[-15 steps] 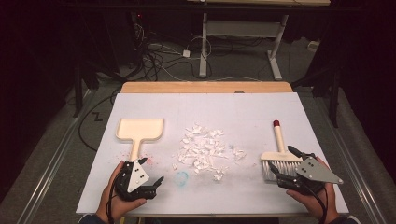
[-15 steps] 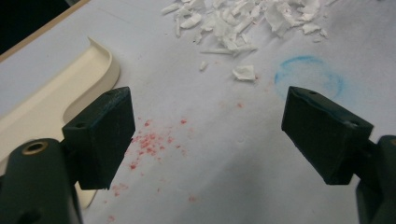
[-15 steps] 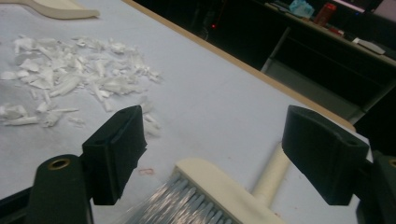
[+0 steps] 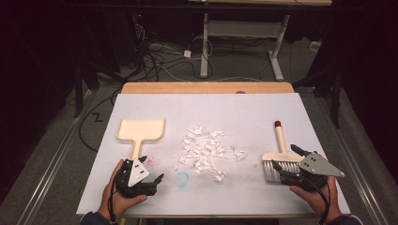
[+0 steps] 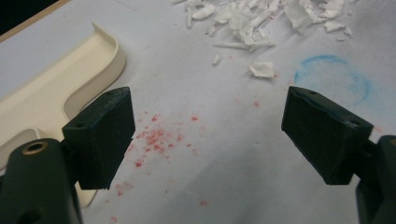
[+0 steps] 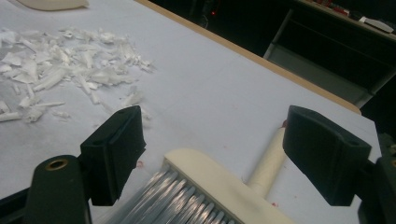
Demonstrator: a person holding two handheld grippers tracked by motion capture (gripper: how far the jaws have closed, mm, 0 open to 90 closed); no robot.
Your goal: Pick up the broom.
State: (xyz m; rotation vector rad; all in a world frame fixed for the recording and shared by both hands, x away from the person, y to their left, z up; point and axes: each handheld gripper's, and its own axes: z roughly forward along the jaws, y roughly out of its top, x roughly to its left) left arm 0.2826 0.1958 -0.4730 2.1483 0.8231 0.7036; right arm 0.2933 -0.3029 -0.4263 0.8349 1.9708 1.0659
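Both tools apart, nothing held.
I see my left tool [image 4: 151, 178] with the dustpan [image 4: 140, 131] handle just beside its left jaw; my right tool [image 4: 284, 157] straddles the brush [image 4: 279, 152] head; scraps [image 4: 204, 150] lie on the surface [image 4: 244, 112] between.

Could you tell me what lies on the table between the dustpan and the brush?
A pile of white paper scraps lies between the dustpan and brush, in the high view.

Dustpan [image 5: 56, 88] at left of frame: cream plastic, smooth, slight gloss. Brush [image 6: 219, 186] at bottom centre: cream plastic back, pale translucent bristles. Scraps [image 4: 204, 149] mid-frame: torn white paper. Table cover [image 4: 234, 112]: matt white sheet, stained red and blue. Table edge [image 4: 206, 87] at top: wood.
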